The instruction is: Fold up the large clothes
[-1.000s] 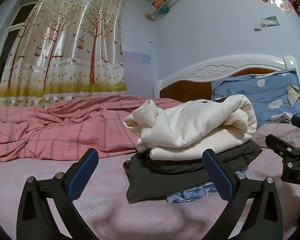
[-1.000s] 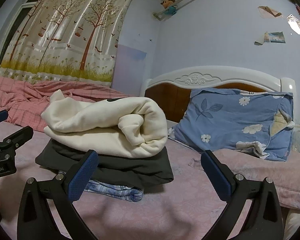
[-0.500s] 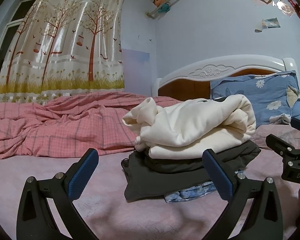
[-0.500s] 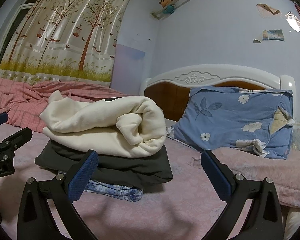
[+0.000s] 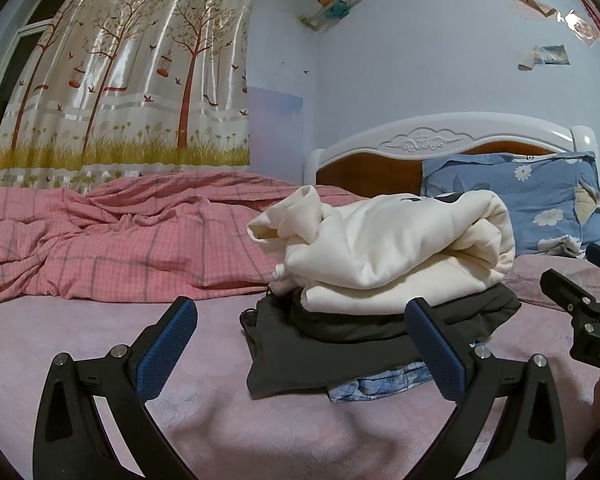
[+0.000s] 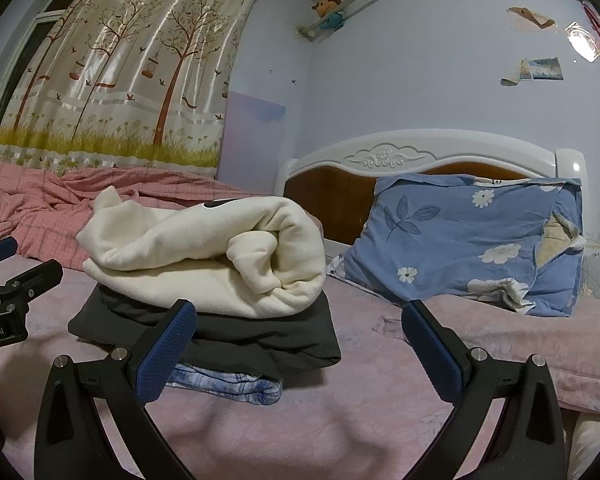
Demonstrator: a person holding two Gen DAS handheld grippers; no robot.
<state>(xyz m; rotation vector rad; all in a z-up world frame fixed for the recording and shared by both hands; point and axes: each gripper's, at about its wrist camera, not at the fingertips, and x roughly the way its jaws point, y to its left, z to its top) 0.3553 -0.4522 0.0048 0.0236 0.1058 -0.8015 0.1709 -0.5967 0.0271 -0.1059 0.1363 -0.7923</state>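
Your left gripper and right gripper both hang wide open with nothing between the pads, just short of the stack. Over the last second almost nothing has changed: both views have only drifted slightly, and the stack has not shifted. That suggests you are pausing or backing off, not reaching in. The stack sits on the pink sheet: blue garment at the bottom, dark garment on it, cream sweatshirt on top, loosely rolled. Behind the stack to its left lies the pink quilt; behind to its right, the pillow leans on the headboard. The top fold looks bulky; judge whether it needs tidying.
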